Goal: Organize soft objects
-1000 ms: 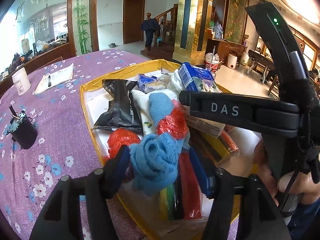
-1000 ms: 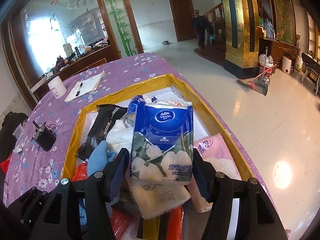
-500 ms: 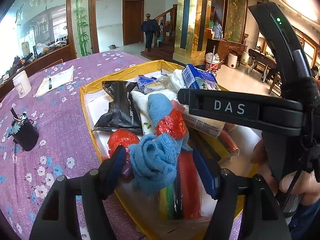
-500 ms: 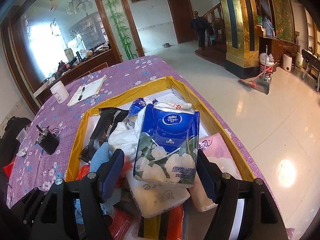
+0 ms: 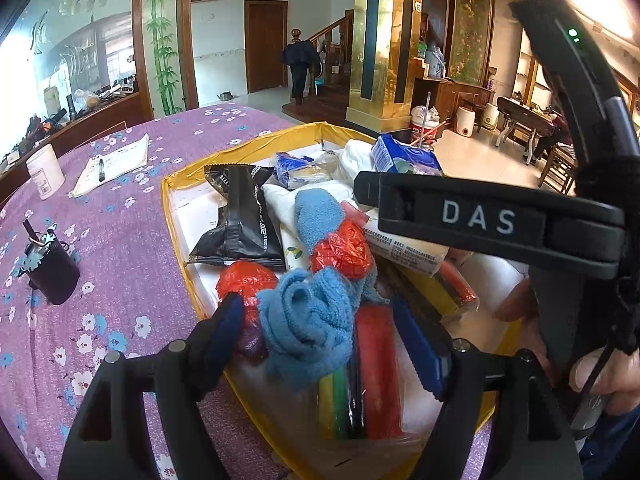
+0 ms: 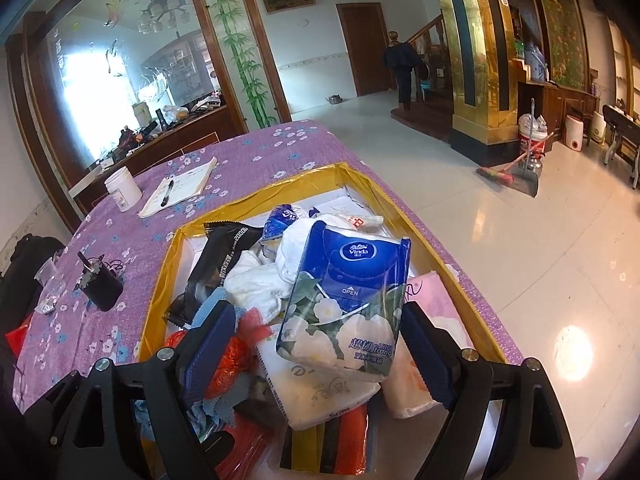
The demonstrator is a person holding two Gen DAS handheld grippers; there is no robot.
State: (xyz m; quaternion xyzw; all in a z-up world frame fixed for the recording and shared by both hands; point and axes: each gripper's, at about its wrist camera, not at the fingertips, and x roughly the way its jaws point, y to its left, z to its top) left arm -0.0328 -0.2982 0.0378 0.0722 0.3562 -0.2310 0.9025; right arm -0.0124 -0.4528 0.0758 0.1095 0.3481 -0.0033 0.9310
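1. A purple floral tablecloth covered the table in a tiled hall, where a yellow-rimmed tray held a heap of soft goods.
2. Over the tray's near end, the left gripper stood wide around a crumpled blue cloth — limp and light, probably best pinched at its bunched middle.
3. Beside it, the right gripper gaped around a blue tissue pack — squashy, with slick film; the flanks look the likeliest hold.

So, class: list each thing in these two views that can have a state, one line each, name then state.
left tongs: open, astride the blue cloth
right tongs: open, astride the blue tissue pack
blue cloth: crumpled, released
blue tissue pack: sealed, lying tilted on the pile
black snack bag: sealed, lying flat
yellow-rimmed tray: heaped full
notepad: pen on top
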